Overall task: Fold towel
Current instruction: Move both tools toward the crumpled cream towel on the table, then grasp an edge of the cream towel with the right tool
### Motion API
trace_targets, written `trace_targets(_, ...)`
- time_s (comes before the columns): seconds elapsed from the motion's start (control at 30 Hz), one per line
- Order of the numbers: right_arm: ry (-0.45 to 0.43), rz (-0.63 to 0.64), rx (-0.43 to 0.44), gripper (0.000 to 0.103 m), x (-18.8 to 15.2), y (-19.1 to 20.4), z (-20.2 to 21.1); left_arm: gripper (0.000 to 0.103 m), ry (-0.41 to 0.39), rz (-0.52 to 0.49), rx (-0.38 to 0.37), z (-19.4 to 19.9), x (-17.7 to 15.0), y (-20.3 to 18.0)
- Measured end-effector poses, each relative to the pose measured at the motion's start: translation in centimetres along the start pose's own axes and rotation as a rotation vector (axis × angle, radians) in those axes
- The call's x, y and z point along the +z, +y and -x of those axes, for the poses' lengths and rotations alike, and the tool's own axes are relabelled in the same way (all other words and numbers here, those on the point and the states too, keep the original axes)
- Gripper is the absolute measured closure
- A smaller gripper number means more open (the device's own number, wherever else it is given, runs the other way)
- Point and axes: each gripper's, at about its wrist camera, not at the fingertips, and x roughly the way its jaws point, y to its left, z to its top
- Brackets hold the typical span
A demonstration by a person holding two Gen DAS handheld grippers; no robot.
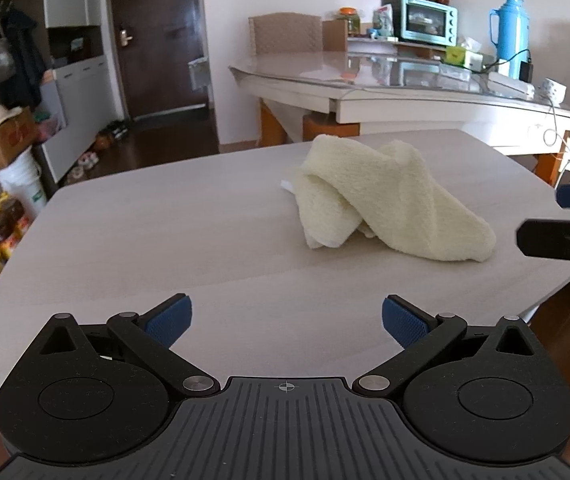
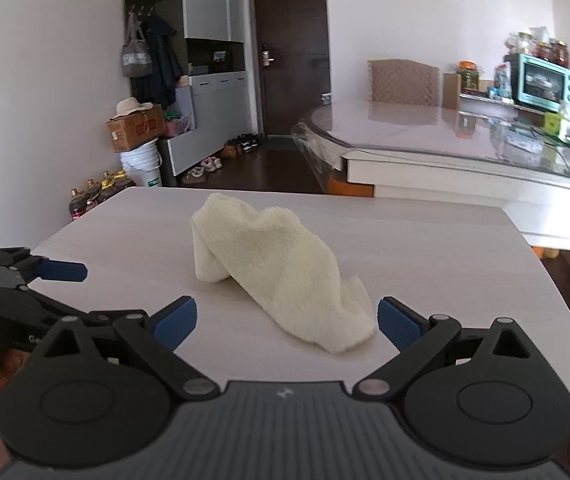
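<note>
Pale wood-grain table (image 1: pixel 165 240), frame centre: crumpled cream towel (image 1: pixel 389 200) is borne. Glass-topped dining table (image 1: pixel 365 68) upper right. Left gripper (image 1: pixel 286 322) and right gripper (image 2: pixel 287 322) are held spread, empty.

A: How does the left gripper (image 1: pixel 287 320) stand?
B: Jaws spread wide, holding nothing.
A: And the right gripper (image 2: pixel 287 320)?
B: Same, jaws wide apart and bare, level with the left one.

Each hand-held gripper (image 1: pixel 287 320) is black plastic with blue ribbed pads (image 2: pixel 175 322) and silver rivets.
</note>
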Motion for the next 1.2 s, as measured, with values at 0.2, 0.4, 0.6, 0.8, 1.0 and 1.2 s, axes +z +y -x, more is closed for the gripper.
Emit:
trace_targets(0.2, 0.027, 0.045, 0.037, 0.015, 1.1, 0.5, -3.8, 0.000, 0.020, -0.015, -0.014, -2.1, 0.8, 1.3)
trace_targets(0.4, 0.056, 0.079, 0.048, 0.025, 1.8, 0.8, -7.6, 0.000, 0.028, -0.005, -0.095, -4.2, 1.4, 3.1)
trace_targets(0.6, 0.089, 0.107, 0.045, 0.076, 2.1, 0.1, -9.9, 0.000, 0.023, -0.044, -0.153, -5.6, 2.1, 3.4)
trace_targets(0.8, 0.028, 0.058, 0.027, 0.097, 2.7, -2.0, -9.1, 0.001, 0.008, -0.114, -0.231, -6.5, 3.2, 2.2)
trace_targets(1.0, -0.036, 0.027, -0.025, 0.097, 3.8, -4.4, -7.5, 0.003, -0.014, -0.191, -0.312, -7.7, 4.9, 0.0)
trace_targets(1.2, -0.034, 0.006, -0.061, 0.097, 3.5, -6.4, -6.5, 0.037, -0.005, -0.266, -0.381, -9.3, 6.3, -2.6)
